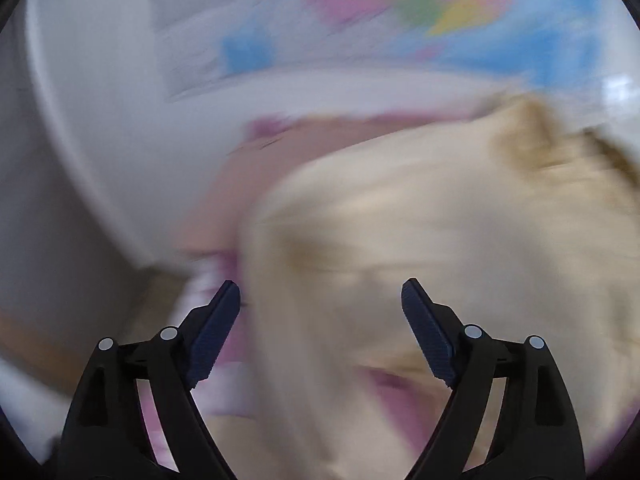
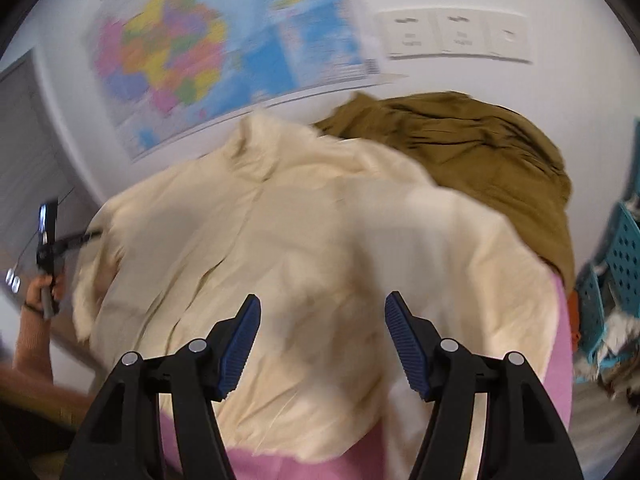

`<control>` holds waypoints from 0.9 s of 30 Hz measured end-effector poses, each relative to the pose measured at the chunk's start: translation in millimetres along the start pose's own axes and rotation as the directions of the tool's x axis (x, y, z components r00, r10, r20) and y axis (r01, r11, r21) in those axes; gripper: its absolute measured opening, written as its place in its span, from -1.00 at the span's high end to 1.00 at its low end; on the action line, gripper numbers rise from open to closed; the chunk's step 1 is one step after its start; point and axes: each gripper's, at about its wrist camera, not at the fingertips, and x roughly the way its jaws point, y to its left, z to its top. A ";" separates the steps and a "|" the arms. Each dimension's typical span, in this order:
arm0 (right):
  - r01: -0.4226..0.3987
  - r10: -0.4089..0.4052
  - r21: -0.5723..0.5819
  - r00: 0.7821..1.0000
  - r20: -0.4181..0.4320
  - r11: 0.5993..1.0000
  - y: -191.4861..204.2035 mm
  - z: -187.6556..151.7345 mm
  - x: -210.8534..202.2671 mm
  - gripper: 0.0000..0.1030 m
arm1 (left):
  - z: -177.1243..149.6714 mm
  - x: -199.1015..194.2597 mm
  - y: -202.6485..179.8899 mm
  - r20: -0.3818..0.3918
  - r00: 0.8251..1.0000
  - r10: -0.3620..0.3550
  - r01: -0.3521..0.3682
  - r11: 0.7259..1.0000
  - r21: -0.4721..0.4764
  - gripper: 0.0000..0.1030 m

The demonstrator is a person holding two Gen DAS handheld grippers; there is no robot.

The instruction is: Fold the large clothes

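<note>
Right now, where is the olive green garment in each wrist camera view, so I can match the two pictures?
Left wrist view: the olive green garment is not clearly in it; a blurred tan-brown patch at the right edge cannot be identified.
Right wrist view: olive green garment lies upper right, behind the cream garment.
Shared landmark: the colourful wall map, above the cream garment in both.

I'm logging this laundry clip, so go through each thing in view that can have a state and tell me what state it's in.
Left gripper: open, nothing between its fingers.
Right gripper: open, nothing held.
Cream garment: spread out, creased, not yet a neat fold.
Olive garment: bunched in a heap behind the cream one.
Pink cover: lying flat under the clothes.
Wall map: hanging on the wall, blurred.
Blue basket: holding jumbled clothes.
</note>
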 end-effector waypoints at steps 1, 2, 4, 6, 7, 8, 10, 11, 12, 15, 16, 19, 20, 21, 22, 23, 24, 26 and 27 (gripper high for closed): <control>-0.012 0.012 -0.042 1.000 -0.013 0.999 9.3 -7.4 -3.1 -0.30 | -6.7 -12.4 -8.6 0.029 0.997 -0.074 0.074 0.997 0.015 -0.71; -0.022 0.020 -0.072 1.000 -0.022 0.997 15.7 -14.0 -5.7 -0.37 | -15.2 -28.5 -18.3 0.059 0.985 -0.160 0.157 0.987 0.040 -0.72; -0.037 0.030 -0.123 0.998 -0.056 0.992 27.3 -31.0 -7.6 -0.45 | -31.8 -48.8 -36.5 0.088 0.956 -0.281 0.274 0.958 0.086 -0.82; -0.020 0.003 -0.173 0.995 -0.102 0.985 36.4 -53.6 -7.2 -0.59 | -50.8 -59.8 -56.3 0.084 0.924 -0.372 0.361 0.925 0.123 -0.84; -0.009 -0.013 -0.189 0.993 -0.116 0.982 38.4 -60.9 -6.7 -0.60 | -63.5 -61.4 -64.1 0.063 0.905 -0.421 0.410 0.902 0.139 -0.84; 0.007 -0.038 -0.211 0.989 -0.142 0.977 40.2 -73.6 -5.4 -0.61 | -70.9 -59.3 -68.6 0.047 0.896 -0.442 0.432 0.890 0.146 -0.84; 0.052 -0.095 -0.244 0.981 -0.168 0.969 39.6 -88.0 -2.0 -0.61 | -89.3 -50.5 -79.0 -0.015 0.883 -0.469 0.466 0.873 0.146 -0.84; 0.098 -0.149 -0.267 0.973 -0.176 0.959 38.5 -96.5 1.9 -0.61 | -98.8 -47.9 -83.1 -0.047 0.876 -0.479 0.481 0.865 0.145 -0.84; 0.135 -0.192 -0.288 0.965 -0.179 0.948 37.0 -103.4 6.6 -0.61 | -104.9 -44.9 -84.0 -0.070 0.873 -0.482 0.487 0.861 0.147 -0.84; 0.182 -0.229 -0.285 0.963 -0.140 0.941 30.8 -109.5 17.8 -0.61 | -121.5 -36.3 -86.3 -0.122 0.861 -0.493 0.507 0.852 0.129 -0.84; 0.193 -0.233 -0.269 0.964 -0.125 0.944 28.9 -109.1 23.0 -0.61 | -122.9 -33.6 -88.2 -0.134 0.856 -0.499 0.514 0.849 0.123 -0.84; 0.223 -0.255 -0.272 0.963 -0.087 0.936 31.9 -108.5 40.5 -0.61 | -140.9 -31.7 -89.6 -0.163 0.856 -0.491 0.513 0.847 0.143 -0.85; 0.226 -0.253 -0.269 0.965 -0.070 0.936 31.9 -106.5 43.1 -0.61 | -147.8 -32.3 -90.4 -0.173 0.858 -0.484 0.509 0.848 0.148 -0.86; 0.224 -0.247 -0.262 0.968 -0.056 0.939 31.3 -104.6 46.0 -0.61 | -151.9 -33.1 -89.8 -0.180 0.855 -0.487 0.513 0.845 0.151 -0.88; 0.214 -0.231 -0.241 0.972 -0.043 0.947 29.7 -101.7 50.2 -0.58 | -157.8 -33.7 -88.1 -0.187 0.851 -0.491 0.519 0.841 0.155 -0.89; 0.207 -0.221 -0.221 0.975 -0.039 0.953 29.2 -99.3 52.2 -0.43 | -162.3 -33.4 -90.1 -0.198 0.848 -0.491 0.522 0.837 0.161 -0.89; 0.174 -0.185 -0.192 0.982 -0.040 0.966 27.7 -96.1 54.9 -0.05 | -167.2 -32.0 -94.2 -0.217 0.845 -0.489 0.527 0.831 0.178 -0.89; 0.110 -0.117 -0.146 0.992 -0.042 0.983 26.5 -89.6 57.6 0.37 | -174.2 -30.5 -103.2 -0.234 0.860 -0.453 0.502 0.832 0.234 -0.89; 0.095 -0.100 -0.131 0.995 -0.028 0.987 26.9 -87.0 56.2 0.54 | -176.2 -28.1 -108.7 -0.232 0.872 -0.432 0.483 0.836 0.259 -0.89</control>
